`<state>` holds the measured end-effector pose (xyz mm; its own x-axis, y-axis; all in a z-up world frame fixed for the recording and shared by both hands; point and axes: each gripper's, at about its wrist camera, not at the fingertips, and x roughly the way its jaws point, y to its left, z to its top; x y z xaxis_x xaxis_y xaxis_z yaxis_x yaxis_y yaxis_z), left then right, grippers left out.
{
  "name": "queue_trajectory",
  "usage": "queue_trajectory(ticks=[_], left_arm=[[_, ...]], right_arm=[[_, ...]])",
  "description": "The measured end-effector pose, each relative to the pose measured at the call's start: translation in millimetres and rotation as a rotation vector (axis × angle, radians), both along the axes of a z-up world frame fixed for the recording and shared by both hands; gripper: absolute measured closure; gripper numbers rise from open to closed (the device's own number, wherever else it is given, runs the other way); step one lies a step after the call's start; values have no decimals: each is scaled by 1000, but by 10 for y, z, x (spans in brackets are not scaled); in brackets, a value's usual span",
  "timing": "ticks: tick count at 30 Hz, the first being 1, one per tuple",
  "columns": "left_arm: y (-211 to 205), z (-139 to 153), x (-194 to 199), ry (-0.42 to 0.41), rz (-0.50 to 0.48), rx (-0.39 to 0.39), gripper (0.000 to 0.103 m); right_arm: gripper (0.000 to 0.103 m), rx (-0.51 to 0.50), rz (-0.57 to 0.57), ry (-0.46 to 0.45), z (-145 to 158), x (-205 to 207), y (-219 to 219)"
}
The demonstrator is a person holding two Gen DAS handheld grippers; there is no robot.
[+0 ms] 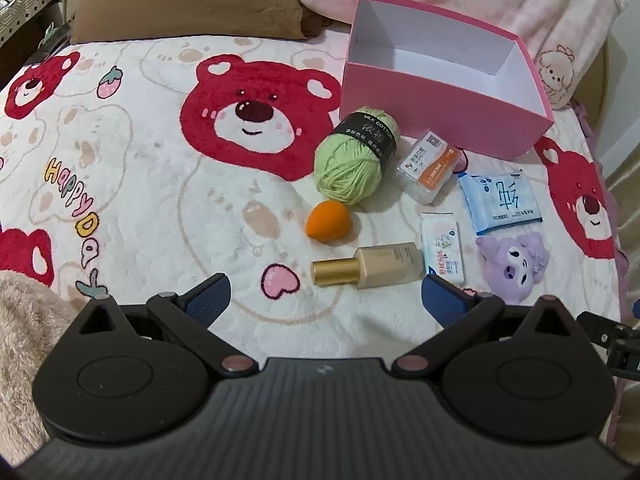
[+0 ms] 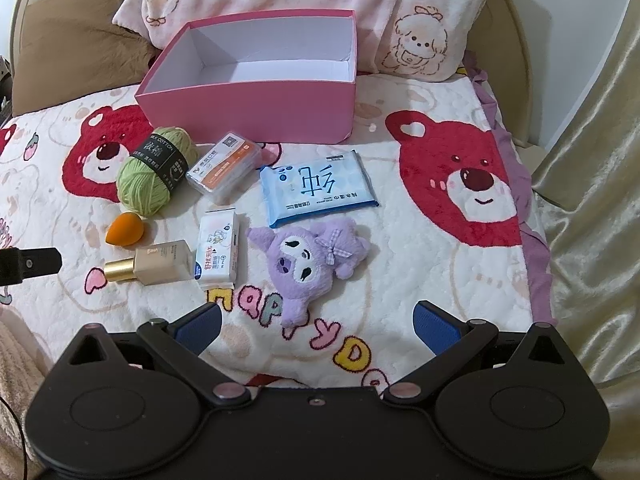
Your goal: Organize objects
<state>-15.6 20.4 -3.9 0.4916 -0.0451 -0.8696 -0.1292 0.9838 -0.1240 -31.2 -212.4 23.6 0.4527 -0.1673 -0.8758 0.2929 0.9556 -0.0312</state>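
Observation:
An empty pink box (image 1: pixel 436 100) (image 2: pixel 256 108) stands open at the back of the bed. In front of it lie a green yarn ball (image 1: pixel 352 160) (image 2: pixel 154 170), an orange sponge (image 1: pixel 326 222) (image 2: pixel 125 229), a foundation bottle (image 1: pixel 368 269) (image 2: pixel 154 267), a white tissue pack (image 1: pixel 443 254) (image 2: pixel 218 252), a clear floss box (image 1: pixel 430 164) (image 2: pixel 226 166), a blue wipes pack (image 1: pixel 500 202) (image 2: pixel 318 188) and a purple plush (image 1: pixel 512 264) (image 2: pixel 308 264). My left gripper (image 1: pixel 326 294) is open and empty, just short of the bottle. My right gripper (image 2: pixel 316 322) is open and empty, just short of the plush.
Everything lies on a white blanket with red bears (image 1: pixel 160 200) (image 2: pixel 440 264). A brown pillow (image 1: pixel 188 0) and a pink-white pillow (image 2: pixel 360 8) lie behind the box. A beige fleece (image 1: pixel 24 340) is at the near left. Gold fabric (image 2: pixel 592 240) hangs past the bed's right edge.

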Motion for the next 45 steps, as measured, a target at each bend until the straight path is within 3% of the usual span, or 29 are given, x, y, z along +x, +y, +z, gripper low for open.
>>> queue_trajectory(ticks=[6, 14, 21, 26, 30, 33, 37, 40, 45], left_arm=[[-82, -36, -25, -4, -9, 118, 0], [-86, 60, -66, -56, -30, 78, 0], [-80, 12, -41, -7, -57, 48, 0], [-121, -1, -49, 16, -87, 68, 1], [-135, 47, -3, 59, -136, 1, 2], [-209, 117, 43, 69, -194, -3, 3], [-333, 226, 127, -3, -211, -26, 2], [-478, 241, 224, -31, -224, -43, 2], [-810, 170, 357, -67, -293, -86, 3]], right_arm=[[0, 0, 2, 0, 2, 1, 1], [0, -5, 0, -3, 7, -1, 7], [0, -21, 19, -9, 26, 3, 51], [0, -22, 28, -8, 32, -3, 51], [0, -62, 46, -19, 213, 18, -12], [0, -93, 131, -81, 496, 1, -84], [0, -103, 256, -177, 669, -30, -158], [1, -118, 364, -72, 572, 75, -189], [0, -75, 487, -54, 370, 119, -241]])
